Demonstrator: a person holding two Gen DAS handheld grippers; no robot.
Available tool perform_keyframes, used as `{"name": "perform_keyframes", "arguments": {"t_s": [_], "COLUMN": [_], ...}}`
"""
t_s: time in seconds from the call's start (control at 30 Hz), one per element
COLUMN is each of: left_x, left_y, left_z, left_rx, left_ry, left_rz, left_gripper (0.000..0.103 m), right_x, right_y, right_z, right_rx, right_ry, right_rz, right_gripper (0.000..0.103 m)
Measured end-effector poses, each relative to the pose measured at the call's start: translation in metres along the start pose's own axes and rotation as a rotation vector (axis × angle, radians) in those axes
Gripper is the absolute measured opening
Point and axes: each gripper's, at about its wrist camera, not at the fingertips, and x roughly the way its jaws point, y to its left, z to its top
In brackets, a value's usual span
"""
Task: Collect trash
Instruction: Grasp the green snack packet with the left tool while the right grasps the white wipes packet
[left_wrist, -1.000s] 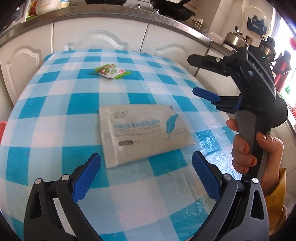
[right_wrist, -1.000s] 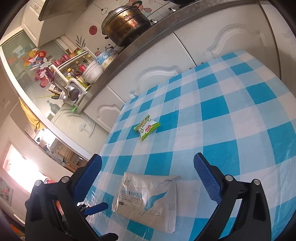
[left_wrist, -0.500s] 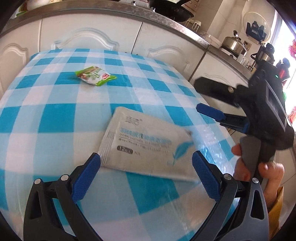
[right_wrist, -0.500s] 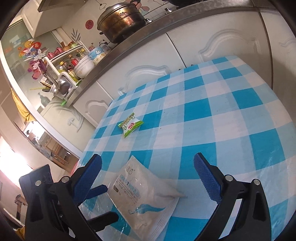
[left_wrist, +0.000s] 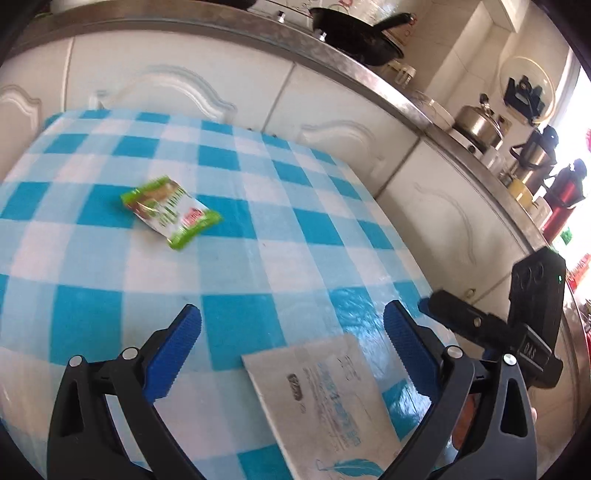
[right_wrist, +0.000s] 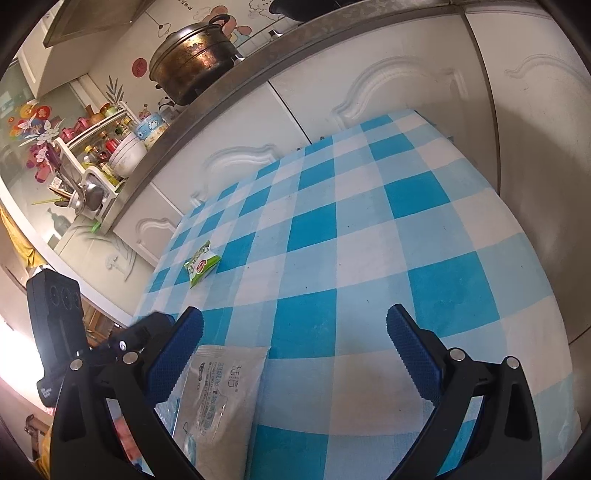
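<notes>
Nearest the left gripper (left_wrist: 291, 339), its blue ribbed fingers (left_wrist: 173, 350) stood spread wide with nothing between the pads. Just inside its right finger lay the white wipes packet (left_wrist: 325, 398), flat on the checked tablecloth (left_wrist: 92, 277), with one corner reaching toward the gap between the tips. The right gripper (right_wrist: 295, 339) was likewise wide apart and empty; in its view the same packet (right_wrist: 225, 391) lay beside its left finger, partly under that finger's arm.

The packet looked like a thin, soft film pouch: light, limp, and probably slick, with flat sealed edges. It would likely fold or slide rather than lift if pressed from above. A sealed edge or a free corner seemed the best place to pinch, perhaps where it neared the table's rim.

Farther ahead of both sets of fingers, well apart from the packet, lay the small green snack wrapper (left_wrist: 171, 212), crinkled and slightly puffed, with crimped ends. It was also visible from the right wrist (right_wrist: 201, 263). It looked very light and crushable; either crimped end would offer a raised grip.

Beyond the cloth stood glossy white cabinet doors (left_wrist: 177, 88) with moulded panels.
</notes>
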Motion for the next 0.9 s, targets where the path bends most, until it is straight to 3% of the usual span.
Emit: {"name": "perform_keyframes", "arguments": {"t_s": [0.1, 0.23, 0.47, 0.6, 0.9], "left_x": [0.005, 0.021, 0.048, 0.062, 0.080], "left_y": [0.013, 0.033, 0.037, 0.033, 0.031], "left_z": [0.017, 0.037, 0.056, 0.063, 0.064], "left_rx": [-0.032, -0.117, -0.149, -0.097, -0.004], "left_ry": [-0.002, 0.013, 0.016, 0.032, 0.068], "left_rz": [0.148, 0.274, 0.347, 0.399, 0.462], "left_gripper": [0.099, 0.099, 0.099, 0.099, 0.099], "right_x": [0.002, 0.003, 0.001, 0.001, 0.017], "right_y": [0.002, 0.017, 0.054, 0.072, 0.090], "right_z": [-0.001, -0.006, -0.034, -0.053, -0.075], "right_rx": [0.019, -0.004, -0.074, -0.087, -0.168], "right_ry": [0.011, 0.029, 0.042, 0.058, 0.109], "right_rz": [-0.004, -0.015, -0.054, -0.027, -0.111], "right_gripper": [0.098, 0.098, 0.098, 0.098, 0.098]}}
